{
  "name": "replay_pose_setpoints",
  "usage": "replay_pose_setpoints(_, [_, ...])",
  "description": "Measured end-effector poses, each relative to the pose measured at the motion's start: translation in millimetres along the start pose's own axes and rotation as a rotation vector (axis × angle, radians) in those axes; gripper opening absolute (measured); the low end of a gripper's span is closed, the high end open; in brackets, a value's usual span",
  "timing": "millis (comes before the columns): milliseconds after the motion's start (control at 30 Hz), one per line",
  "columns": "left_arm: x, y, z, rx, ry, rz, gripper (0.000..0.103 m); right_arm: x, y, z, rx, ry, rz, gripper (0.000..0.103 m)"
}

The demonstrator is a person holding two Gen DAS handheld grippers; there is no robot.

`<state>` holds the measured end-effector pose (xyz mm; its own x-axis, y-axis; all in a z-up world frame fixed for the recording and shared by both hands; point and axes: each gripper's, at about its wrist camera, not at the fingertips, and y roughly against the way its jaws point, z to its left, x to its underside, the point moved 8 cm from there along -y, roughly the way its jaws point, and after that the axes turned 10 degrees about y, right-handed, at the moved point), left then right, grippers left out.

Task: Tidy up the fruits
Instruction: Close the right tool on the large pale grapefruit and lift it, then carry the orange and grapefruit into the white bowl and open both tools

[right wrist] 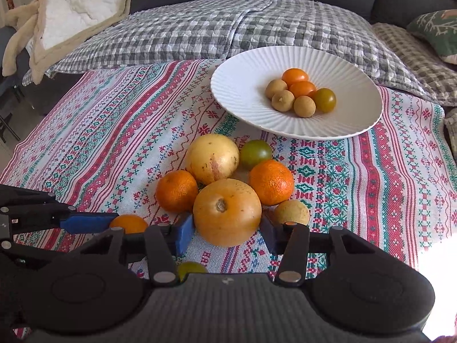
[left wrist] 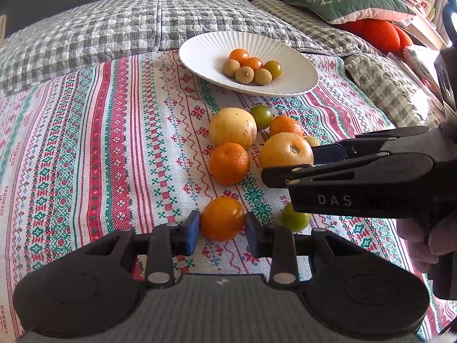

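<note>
Left gripper (left wrist: 222, 225) has its blue pads (left wrist: 192, 225) pressed on both sides of a small orange tomato (left wrist: 222, 218), glossy and smooth, sitting on the cloth right at the fingertips. Just to the right of it sits a little green tomato (left wrist: 294, 217), half hidden under the other tool.

Right gripper (right wrist: 227, 227) is spread fairly wide around a big yellow-orange round fruit (right wrist: 227, 211) with a brown stem scar facing the camera. The pads sit right beside it on each side, but I can't tell if they're actually touching. Directly past that fruit: a paler yellow one (right wrist: 212, 158) with brown scuffs, two bumpy-skinned mandarins (right wrist: 177, 190) to either side, and a dark green tomato (right wrist: 255, 154). A small tan fruit (right wrist: 292, 211) sits just off the right finger.

Further ahead of both tools is a white ribbed plate (right wrist: 242, 108) holding two orange tomatoes, one greenish one and three tan longan-looking balls, all clustered together.

Everything's on a knit-pattern tablecloth (right wrist: 100, 148) in red, green and white stripes. Behind it there's a grey checked quilt (right wrist: 185, 28) over a dark sofa, a cream fleece blanket (right wrist: 71, 17) off to the left, and a green embroidered cushion (left wrist: 345, 0) on the right.
</note>
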<state>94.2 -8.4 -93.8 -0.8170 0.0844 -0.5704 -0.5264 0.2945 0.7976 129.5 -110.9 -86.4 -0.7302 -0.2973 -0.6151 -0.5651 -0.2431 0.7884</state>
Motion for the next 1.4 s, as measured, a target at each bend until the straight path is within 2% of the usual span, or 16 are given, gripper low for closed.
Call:
replay_pose_setpoints(267, [-5.7, 5.3, -0.4, 0.017, 0.015, -0.021, 0.011, 5.3, 20.9, -10.6, -0.008, -0.079, -0.018, 0.046])
replay_pose_setpoints(767, [-20.5, 13.9, -10.9, 0.058, 0.052, -0.066, 0.011, -11.5, 53.5, -31.8, 0.005, -0.106, -0.104, 0.046])
replay_pose_setpoints(933, [-37.4, 23.8, -16.2, 0.07, 0.058, -0.133, 0.011, -18.3, 59.1, -52.9, -0.013, -0.118, -0.136, 0.046])
replay_pose_setpoints(1067, [-52.5, 20.9, -16.7, 0.074, 0.063, -0.143, 0.011, -26.6, 58.4, -76.9, -0.009, -0.134, -0.169, 0.046])
replay_pose_setpoints(1233, [-84.1, 7.7, -17.1, 0.076, 0.052, -0.176, 0.011, -33.2, 46.6, -98.9, 0.001, -0.152, -0.181, 0.046])
replay_pose_setpoints(1400, [-109.5, -14.7, -14.5, 0.078, 0.061, -0.188, 0.011, -45.9, 34.2, -110.9, -0.003, -0.117, -0.206, 0.046])
